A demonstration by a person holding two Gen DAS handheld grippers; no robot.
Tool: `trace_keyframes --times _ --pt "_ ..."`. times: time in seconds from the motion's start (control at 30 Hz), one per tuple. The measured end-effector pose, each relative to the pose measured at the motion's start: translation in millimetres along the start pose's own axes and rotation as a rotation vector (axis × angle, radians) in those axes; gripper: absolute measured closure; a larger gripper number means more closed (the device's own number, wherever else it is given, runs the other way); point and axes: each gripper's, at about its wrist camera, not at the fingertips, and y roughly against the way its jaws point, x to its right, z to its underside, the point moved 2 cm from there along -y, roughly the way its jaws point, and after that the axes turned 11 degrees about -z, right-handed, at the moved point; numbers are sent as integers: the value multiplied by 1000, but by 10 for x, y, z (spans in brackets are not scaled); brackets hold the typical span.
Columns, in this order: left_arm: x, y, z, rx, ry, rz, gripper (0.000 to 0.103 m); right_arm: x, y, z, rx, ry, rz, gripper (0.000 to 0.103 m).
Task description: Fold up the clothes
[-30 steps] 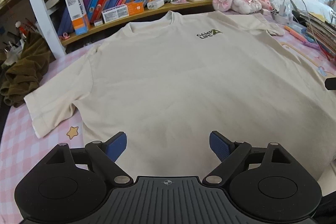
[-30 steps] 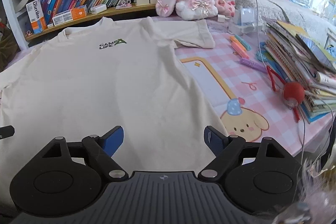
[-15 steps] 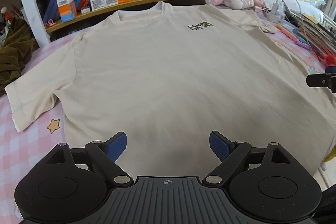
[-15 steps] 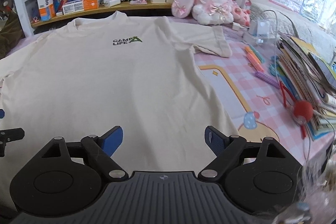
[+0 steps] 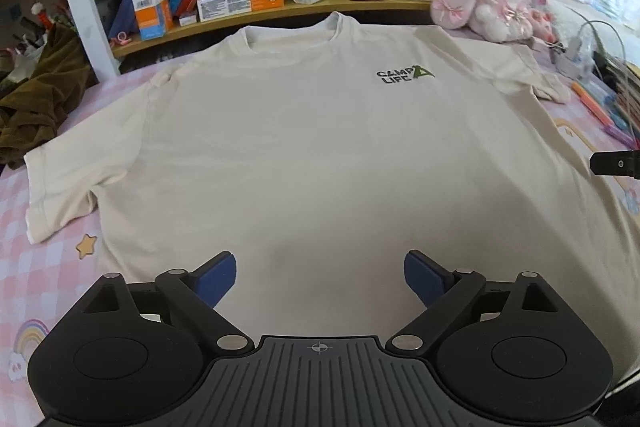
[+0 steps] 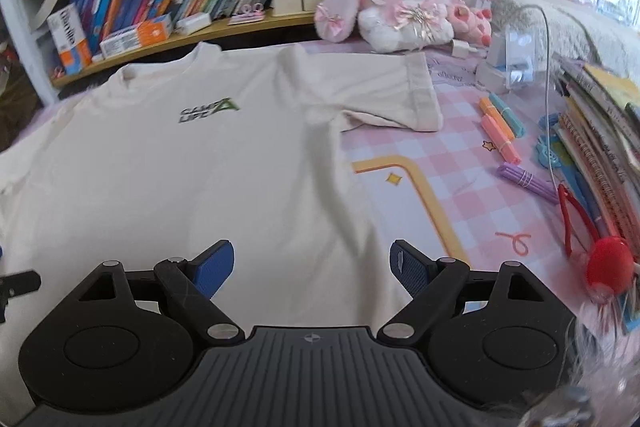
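Observation:
A cream T-shirt (image 5: 304, 155) with a green "CAMP LIFE" logo lies spread flat, front up, on the pink checked table cover; it also shows in the right wrist view (image 6: 192, 179). Its left sleeve (image 5: 60, 187) and right sleeve (image 6: 384, 91) lie spread out. My left gripper (image 5: 320, 275) is open and empty, hovering above the shirt's lower middle. My right gripper (image 6: 312, 269) is open and empty above the shirt's lower right part, near its side edge. A tip of the right gripper shows at the left view's right edge (image 5: 616, 165).
A bookshelf (image 5: 280, 3) with books and boxes runs along the back. A pink plush rabbit (image 6: 400, 11) sits behind the right sleeve. Highlighters (image 6: 500, 127), a book stack (image 6: 600, 147) and a red ball (image 6: 610, 267) crowd the right. Brown cloth (image 5: 32, 103) lies at the left.
Both grippers have shifted and turned a little over the shirt, so the shirt sits differently in each view. Both stay open and empty. The shirt has not moved.

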Motion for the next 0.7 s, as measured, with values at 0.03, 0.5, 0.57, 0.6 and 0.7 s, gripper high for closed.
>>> trace_keyframes --times 0.03,0.5,0.57,0.6,0.7 --pt "51 2 -11 -4 8 -7 9 77 -28 -25 -3 -8 -7 18" --pt "503 142 -24 -41 79 -138 8 922 -628 -663 -6 -85 -110 27" --pt "548 159 -7 -39 64 -147 8 1001 -701 -770 8 -96 -106 29" --pt "562 154 -3 -42 61 -147 8 1044 -736 -816 16 -101 -103 31" --pt "588 125 -11 -51 57 -145 8 1168 -826 -905 28 -135 -87 36"
